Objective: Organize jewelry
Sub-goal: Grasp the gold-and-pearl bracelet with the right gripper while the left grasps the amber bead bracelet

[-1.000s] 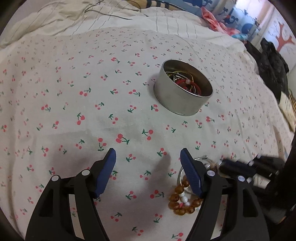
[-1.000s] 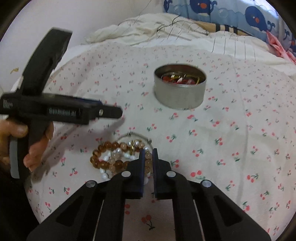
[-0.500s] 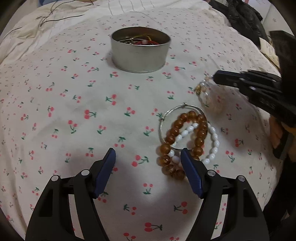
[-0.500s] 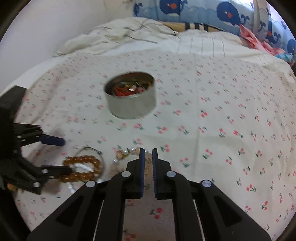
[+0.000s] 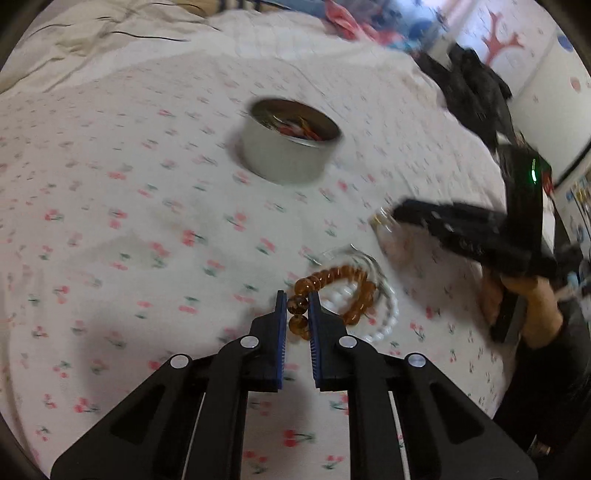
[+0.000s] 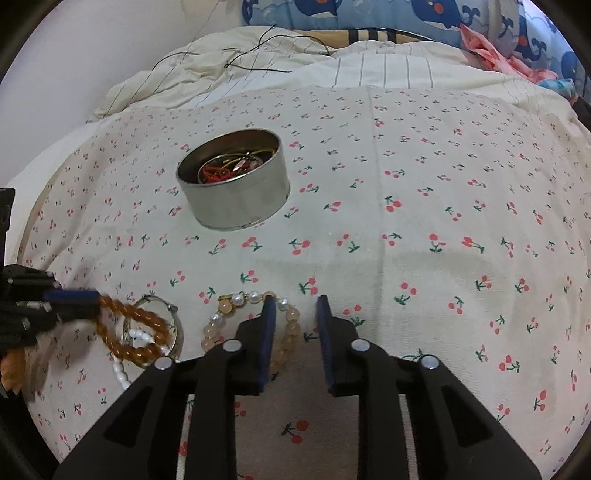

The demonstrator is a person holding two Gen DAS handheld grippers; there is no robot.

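My left gripper [image 5: 297, 295] is closing on the amber bead bracelet [image 5: 334, 277], with one bead pinched between its blue pads. That bracelet lies tangled with a white bead bracelet [image 5: 384, 317] and a silver bangle [image 5: 354, 254] on the cherry-print sheet. My right gripper [image 6: 295, 301] is opening over a pale pink and pearl bracelet [image 6: 218, 317], which rests on the sheet without being pressed by the pads. A round metal tin [image 6: 236, 199] holding red cord and gold pieces stands beyond both. The right wrist view shows the left gripper's fingers [image 6: 70, 297] on the amber bracelet [image 6: 147, 321].
A crumpled striped duvet [image 6: 295, 62] with a black cable lies at the back, with whale-print pillows [image 6: 424, 14] behind it. Dark clothing [image 5: 472, 96] is piled at the bed's right side. A person's hand [image 5: 535, 306] holds the right gripper.
My left gripper has gone from wide open to closed on the amber beads. My right gripper's jaws have parted, and the pale bracelet now lies loose on the sheet.
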